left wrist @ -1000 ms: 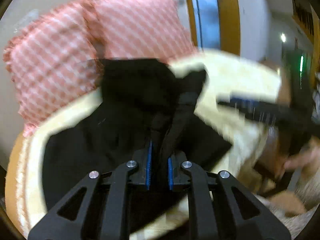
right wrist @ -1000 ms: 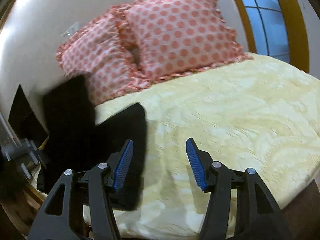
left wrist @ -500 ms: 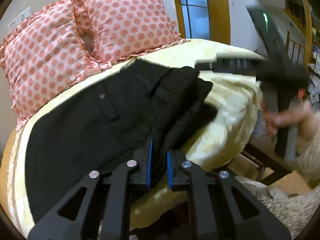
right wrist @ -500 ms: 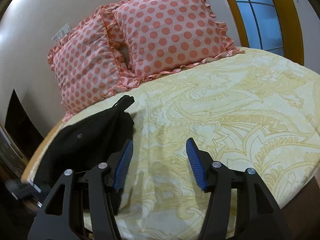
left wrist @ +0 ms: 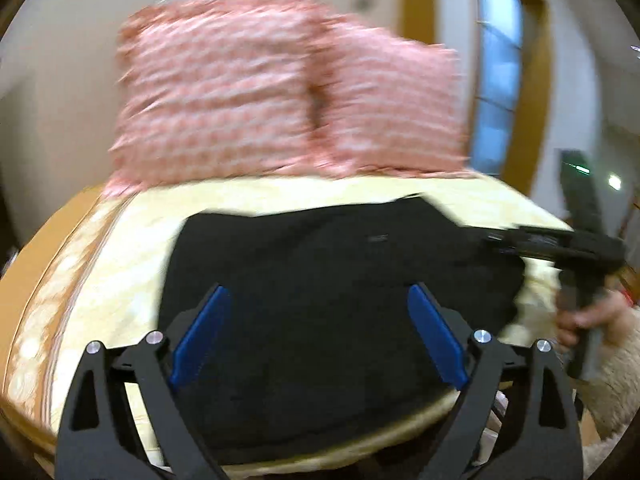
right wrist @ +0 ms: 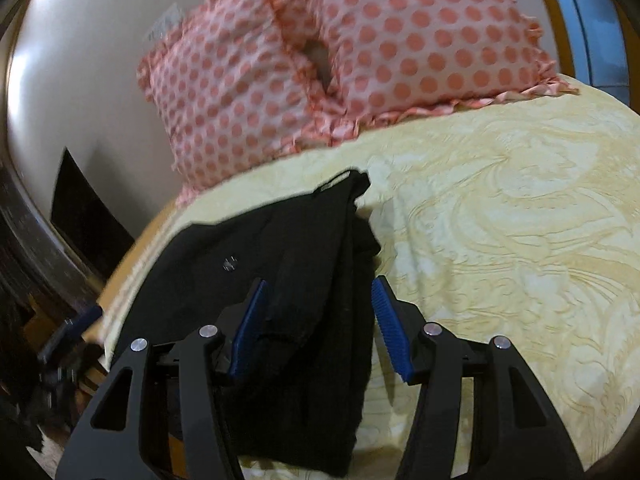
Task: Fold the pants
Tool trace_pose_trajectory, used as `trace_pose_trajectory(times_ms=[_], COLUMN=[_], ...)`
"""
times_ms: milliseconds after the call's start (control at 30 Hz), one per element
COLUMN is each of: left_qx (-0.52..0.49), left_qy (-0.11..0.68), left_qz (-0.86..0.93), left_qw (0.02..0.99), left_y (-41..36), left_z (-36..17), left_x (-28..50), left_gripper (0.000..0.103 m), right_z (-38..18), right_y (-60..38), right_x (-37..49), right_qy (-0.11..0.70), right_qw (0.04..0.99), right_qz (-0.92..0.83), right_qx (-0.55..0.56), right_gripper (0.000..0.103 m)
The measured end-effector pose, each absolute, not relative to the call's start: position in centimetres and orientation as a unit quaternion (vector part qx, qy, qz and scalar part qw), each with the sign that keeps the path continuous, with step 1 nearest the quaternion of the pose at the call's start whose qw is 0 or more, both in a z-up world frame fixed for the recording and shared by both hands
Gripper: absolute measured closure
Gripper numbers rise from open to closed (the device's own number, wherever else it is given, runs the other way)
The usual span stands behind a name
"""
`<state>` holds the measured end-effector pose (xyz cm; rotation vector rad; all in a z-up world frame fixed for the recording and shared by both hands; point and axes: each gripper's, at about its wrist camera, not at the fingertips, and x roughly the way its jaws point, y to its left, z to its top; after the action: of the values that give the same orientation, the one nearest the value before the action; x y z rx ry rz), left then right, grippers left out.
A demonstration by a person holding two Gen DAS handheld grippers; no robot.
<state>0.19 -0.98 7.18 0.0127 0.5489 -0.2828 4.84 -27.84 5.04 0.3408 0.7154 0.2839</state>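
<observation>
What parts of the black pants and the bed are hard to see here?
- Pants, left wrist view: near edge hidden behind the open left gripper.
- Pillows, left wrist view: dots smeared by motion blur.
- Pants' lower end, right wrist view: cut off at the bottom, behind the open right gripper.

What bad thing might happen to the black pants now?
The pants lie near the bed edge, so they might slide off. Both the left gripper and right gripper are open, holding nothing. The bunched ridge might get folded in as a crease.
</observation>
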Motion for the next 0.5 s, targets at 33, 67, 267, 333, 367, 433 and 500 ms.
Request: trace_pose_trajectory(times_ms=[33,67,267,333,367,433,500], left_qx=[0.000,-0.006,-0.044,-0.047,-0.045,-0.042,-0.038], left_qy=[0.278,0.284,0.328,0.334,0.333,0.330,0.328], left_qz=[-0.130,-0.124,-0.116,-0.118,-0.122,-0.128,-0.136], left_qw=[0.952,0.951,0.936,0.934,0.934,0.934,0.934], left_y=[-0.4,-0.1,1.7,2.0,2.1,2.2,2.3], left_z=[6.9,6.6,4.5,4.0,3.9,3.8,3.6], left_x=[0.5,0.7,2.1,2.1,1.8,1.7,1.8], left_gripper=[0.012,0.012,0.012,0.012,0.012,0.012,0.012], right_z=[4.8,4.6,5.6,6.4,6.4,5.6,4.1], right_y=[-27.5,-27.3,-26.8,-26.7,-26.7,-26.9,-27.1], right_x=[5.1,5.1,3.9,2.8,2.2,1.5,1.7], right_qy=[0.354,0.359,0.338,0.321,0.317,0.324,0.344], right_qw=[0.912,0.911,0.921,0.926,0.927,0.925,0.919], right_qz=[0.134,0.131,0.137,0.144,0.143,0.130,0.118], right_qx=[0.158,0.155,0.138,0.141,0.142,0.149,0.152], right_gripper=[0.054,0.059,0.093,0.093,0.093,0.093,0.093])
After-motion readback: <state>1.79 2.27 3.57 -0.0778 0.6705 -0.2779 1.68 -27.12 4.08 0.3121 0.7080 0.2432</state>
